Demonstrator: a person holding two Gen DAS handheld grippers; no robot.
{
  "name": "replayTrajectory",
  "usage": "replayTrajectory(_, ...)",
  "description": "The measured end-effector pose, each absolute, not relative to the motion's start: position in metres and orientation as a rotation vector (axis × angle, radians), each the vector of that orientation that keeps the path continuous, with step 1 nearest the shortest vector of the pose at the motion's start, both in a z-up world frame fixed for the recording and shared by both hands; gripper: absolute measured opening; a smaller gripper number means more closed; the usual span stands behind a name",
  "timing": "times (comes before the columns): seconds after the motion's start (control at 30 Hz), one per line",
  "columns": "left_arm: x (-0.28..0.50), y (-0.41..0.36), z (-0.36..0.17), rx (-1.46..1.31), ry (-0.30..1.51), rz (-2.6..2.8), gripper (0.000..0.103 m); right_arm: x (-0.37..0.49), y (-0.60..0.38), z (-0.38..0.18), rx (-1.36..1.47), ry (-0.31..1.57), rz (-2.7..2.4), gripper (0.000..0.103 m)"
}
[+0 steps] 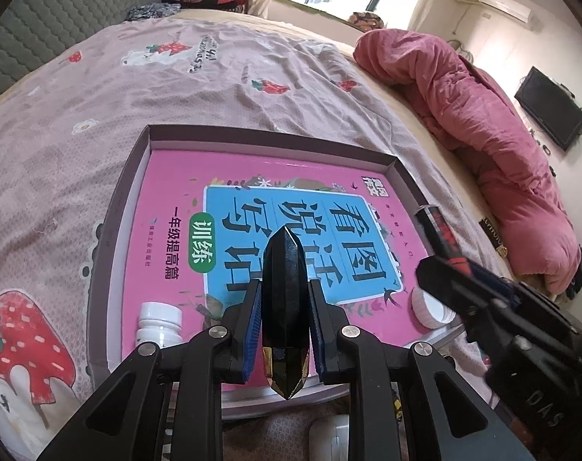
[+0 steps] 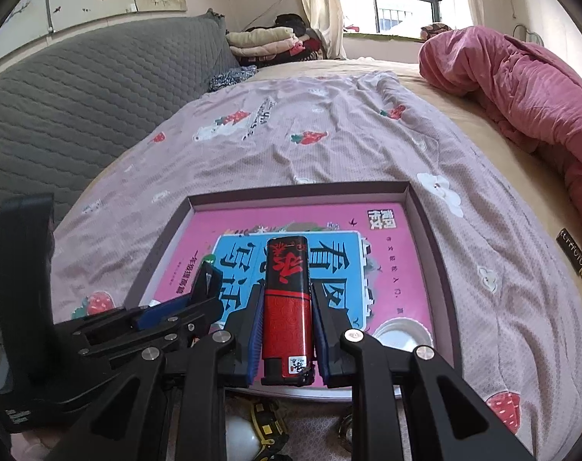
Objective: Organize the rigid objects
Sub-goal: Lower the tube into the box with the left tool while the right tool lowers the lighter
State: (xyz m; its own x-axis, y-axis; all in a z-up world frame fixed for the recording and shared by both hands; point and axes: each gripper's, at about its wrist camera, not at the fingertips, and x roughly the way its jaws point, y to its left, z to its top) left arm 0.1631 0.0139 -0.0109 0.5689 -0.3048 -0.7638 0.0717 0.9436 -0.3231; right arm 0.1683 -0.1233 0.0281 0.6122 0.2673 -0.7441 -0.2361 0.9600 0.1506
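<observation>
So your left gripper (image 1: pixel 285 299) was clamped on that black faceted crystal-shaped piece (image 1: pixel 285 292), with its gold-tinted end pointing back at the camera, and the blue pads were snug on both sides with the jaws only a little apart. It hung over the pink book (image 1: pixel 291 238) lying in the shallow tray (image 1: pixel 114 207) on the bed.

Your right gripper (image 2: pixel 287 303) was closed the same way on a red and black lighter (image 2: pixel 287 307), also above the book (a small sticker at its near end was too small to read).

What only the left wrist view gave you:
- the white pill bottle (image 1: pixel 160 324) standing in the near left corner of the tray
- a wall TV (image 1: pixel 552 109) and an air conditioner (image 1: pixel 506 4) off to the right
- the right gripper (image 1: pixel 440 272) reaching in from the right with the lighter (image 1: pixel 440 226) along the tray's right wall

What only the right wrist view gave you:
- the grey quilted headboard (image 2: pixel 79 92) in full
- a yellow and black object (image 2: pixel 267 422) under the grippers; I couldn't tell what it was

Both views caught the white lid (image 1: pixel 431 309) on the book near the right side of the tray.

Readable writing: the book's blue panel carried big upside-down characters, "看图说话写话" as far as I could make out, plus a green oval "训练" and a line "一年级提高篇". The strawberry sheet (image 2: pixel 329 134) had print too, not legible.
</observation>
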Motion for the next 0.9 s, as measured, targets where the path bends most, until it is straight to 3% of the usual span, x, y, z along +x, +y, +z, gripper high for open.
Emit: replayTrajectory(0.9,0.167,0.005,-0.025,-0.206,1.002,-0.244,0.023,0.183,-0.113,-0.015,-0.034,0.965,0.232,0.023)
